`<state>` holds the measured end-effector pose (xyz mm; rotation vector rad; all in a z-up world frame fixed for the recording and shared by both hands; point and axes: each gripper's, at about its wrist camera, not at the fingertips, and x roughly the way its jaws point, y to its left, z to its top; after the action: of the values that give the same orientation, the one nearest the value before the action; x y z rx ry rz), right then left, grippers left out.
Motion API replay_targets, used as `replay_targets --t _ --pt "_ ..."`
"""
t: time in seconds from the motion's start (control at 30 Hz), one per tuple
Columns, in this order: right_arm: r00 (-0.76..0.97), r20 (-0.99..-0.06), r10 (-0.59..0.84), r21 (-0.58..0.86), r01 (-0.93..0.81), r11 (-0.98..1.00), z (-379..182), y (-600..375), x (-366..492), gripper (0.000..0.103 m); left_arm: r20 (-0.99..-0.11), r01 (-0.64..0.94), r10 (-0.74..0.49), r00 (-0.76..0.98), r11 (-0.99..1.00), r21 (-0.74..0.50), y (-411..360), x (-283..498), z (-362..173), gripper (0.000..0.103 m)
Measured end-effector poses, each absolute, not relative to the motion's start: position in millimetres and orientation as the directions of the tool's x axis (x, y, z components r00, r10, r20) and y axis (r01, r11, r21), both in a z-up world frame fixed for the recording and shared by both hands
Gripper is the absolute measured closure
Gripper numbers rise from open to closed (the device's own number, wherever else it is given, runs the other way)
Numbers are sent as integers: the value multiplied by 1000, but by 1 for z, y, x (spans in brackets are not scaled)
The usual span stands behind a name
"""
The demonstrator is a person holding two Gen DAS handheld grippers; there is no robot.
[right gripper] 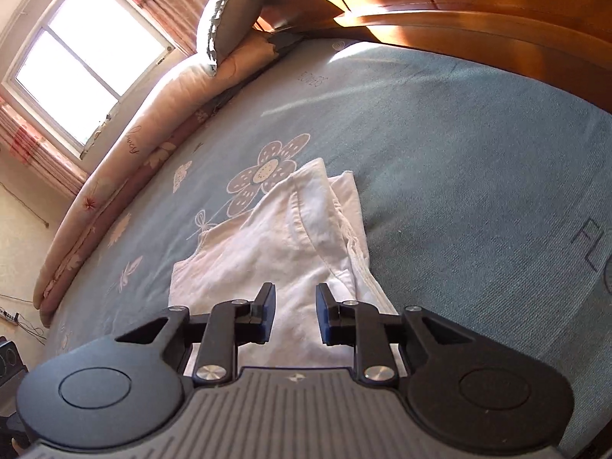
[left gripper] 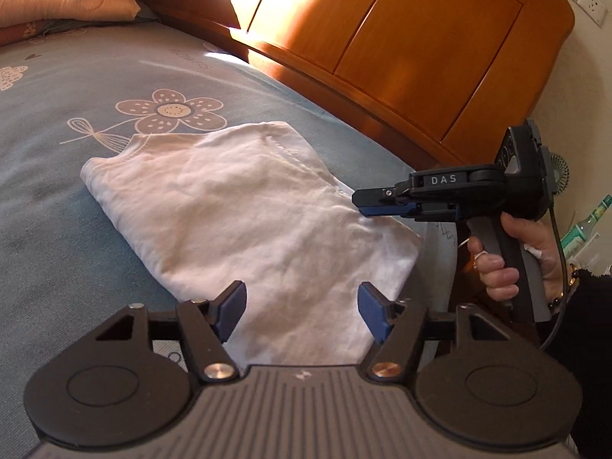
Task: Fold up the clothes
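The folded white garment (left gripper: 244, 206) is lying on the blue-grey flowered bedsheet (left gripper: 57, 191), near the wooden headboard (left gripper: 401, 49); one printed flower (left gripper: 170, 111) is showing just past its far edge. In your right wrist view the garment (right gripper: 275, 244) is showing a stitched hem and stacked layers along its right side.

Your left tongs (left gripper: 302, 308) are hovering over the near end of the garment, angled downward, their blue pads (left gripper: 232, 306) standing well apart with nothing clamped between them.

Your right tongs (left gripper: 361, 204) are reaching in from the right, over the garment's right edge. Your right hand (left gripper: 508, 256) is wrapping its fingers around the grey pistol handle, a dark sleeve (left gripper: 589, 329) behind it. From their own camera, the right tongs (right gripper: 295, 313) are pointing down at the cloth with a narrow gap between the pads (right gripper: 267, 315), gripping nothing.

A peach quilt (right gripper: 126, 145) and a pillow (right gripper: 225, 15) are sitting along the bed's far side, under the window (right gripper: 84, 57).
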<state>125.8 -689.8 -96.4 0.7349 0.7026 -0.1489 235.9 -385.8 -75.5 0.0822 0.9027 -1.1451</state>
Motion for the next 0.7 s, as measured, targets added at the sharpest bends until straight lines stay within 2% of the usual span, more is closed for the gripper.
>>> replay_targets --t 0.07,0.17,0.2,0.3,0.43,0.53,0.7 --pt "775 -620 124 619 386 685 -110 -700 119 89 -697 808 -707 118 476 -346 -390 232 -87 40" --pt "805 -586 92 647 396 652 -103 -703 102 85 -688 816 -719 104 457 -354 -384 225 -78 39" --pt "809 -582 80 634 390 667 -96 -701 97 79 -682 819 -725 93 446 -362 -383 223 -75 39" --pt "820 -563 101 638 354 684 -87 -693 85 78 -660 845 -748 75 399 -357 -379 209 -68 38" --pt "785 -616 64 600 415 684 -98 -693 71 78 -692 854 -721 40 384 -351 -380 195 -81 38" --pt "775 -629 59 617 452 644 -110 -697 57 78 -750 849 -661 40 418 -323 -380 193 -91 39" --pt "799 -598 59 595 394 700 -87 -684 62 74 -675 856 -732 95 406 -319 -368 208 -62 36"
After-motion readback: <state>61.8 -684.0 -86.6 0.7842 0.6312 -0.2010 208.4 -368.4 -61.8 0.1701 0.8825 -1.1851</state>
